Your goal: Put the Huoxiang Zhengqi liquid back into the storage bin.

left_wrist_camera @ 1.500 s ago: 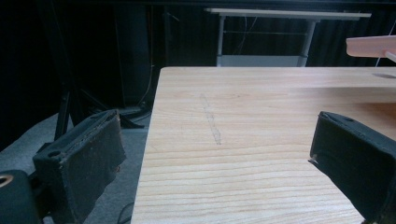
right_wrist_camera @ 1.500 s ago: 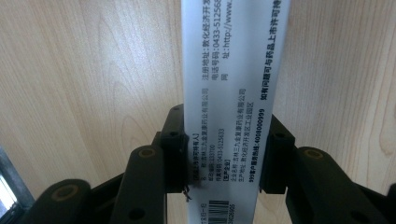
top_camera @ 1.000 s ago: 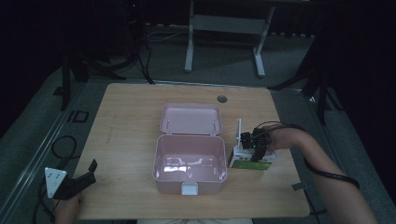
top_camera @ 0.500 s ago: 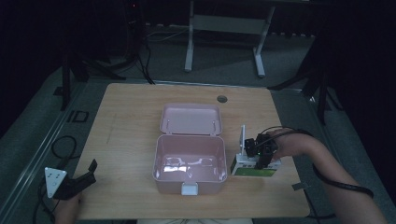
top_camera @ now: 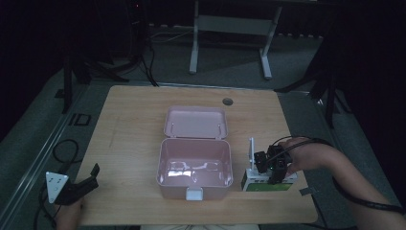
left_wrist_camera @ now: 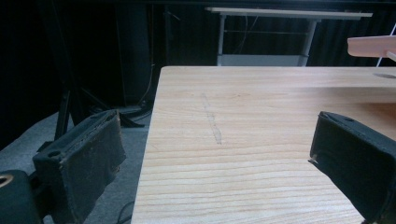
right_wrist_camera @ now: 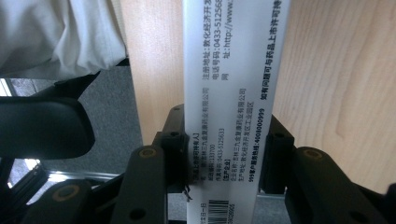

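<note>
The room was dark, and a pale wooden table [top_camera: 143, 124] carried the whole scene, with the legs of another desk [top_camera: 230, 43] dim behind it.

Nearest the person, the right gripper [top_camera: 272, 168] sat at the table's near right edge, its jaws clamped on a white and green medicine box [top_camera: 265, 181]. In the right gripper view the printed white face of that box [right_wrist_camera: 233, 107] ran straight up between the two black jaws. A second earlier the box had been held a little farther back, close beside the case's right wall; by now it had come toward the person and slightly out to the right. By my reading the box was lifted and being carried, with the case the likely goal.

At the near left corner the left gripper [top_camera: 76, 188] rested with its jaws apart and nothing between them, unmoved over that second.

Farther in, at mid-table, stood a pink case [top_camera: 194, 167], its lid [top_camera: 195, 122] thrown back and its inside bare.

Counted: one box, one case, two grippers.
</note>
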{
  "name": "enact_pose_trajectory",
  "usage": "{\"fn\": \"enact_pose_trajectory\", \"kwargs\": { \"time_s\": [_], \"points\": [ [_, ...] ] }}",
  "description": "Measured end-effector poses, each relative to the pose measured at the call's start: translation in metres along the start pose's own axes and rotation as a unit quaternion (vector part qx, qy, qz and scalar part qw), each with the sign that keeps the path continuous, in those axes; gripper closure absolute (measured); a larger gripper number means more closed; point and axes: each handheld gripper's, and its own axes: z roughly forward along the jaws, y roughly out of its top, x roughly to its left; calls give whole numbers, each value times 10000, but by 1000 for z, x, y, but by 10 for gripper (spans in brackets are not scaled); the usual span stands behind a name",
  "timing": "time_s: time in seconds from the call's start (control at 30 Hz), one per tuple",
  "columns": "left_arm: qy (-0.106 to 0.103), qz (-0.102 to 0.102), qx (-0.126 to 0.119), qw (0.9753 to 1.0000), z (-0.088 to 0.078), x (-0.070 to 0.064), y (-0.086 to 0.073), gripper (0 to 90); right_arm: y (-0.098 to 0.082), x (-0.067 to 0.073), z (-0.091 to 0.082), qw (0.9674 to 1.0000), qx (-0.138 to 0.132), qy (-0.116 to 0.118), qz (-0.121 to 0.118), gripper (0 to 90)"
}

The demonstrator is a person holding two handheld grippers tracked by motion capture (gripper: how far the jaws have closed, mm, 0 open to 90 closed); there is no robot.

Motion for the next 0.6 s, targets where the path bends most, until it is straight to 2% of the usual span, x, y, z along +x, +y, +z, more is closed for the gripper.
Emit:
{"fn": "enact_pose_trajectory", "kwargs": {
  "time_s": [0.17, 0.23, 0.3, 0.6],
  "points": [
    [-2, -2, -8, 10000, 0, 0, 0, 30, 0, 8, -21, 10000, -17, -90, 13, 617],
    [-3, -3, -4, 10000, 0, 0, 0, 30, 0, 10, -23, 9999, -41, -112, -7, 616],
    [-7, -12, 3, 10000, 0, 0, 0, 30, 1, 14, -38, 9998, -80, -157, -4, 616],
    [-1, -11, -10, 10000, 0, 0, 0, 30, 3, 18, -67, 9995, -84, -283, 85, 616]
  ]
}}
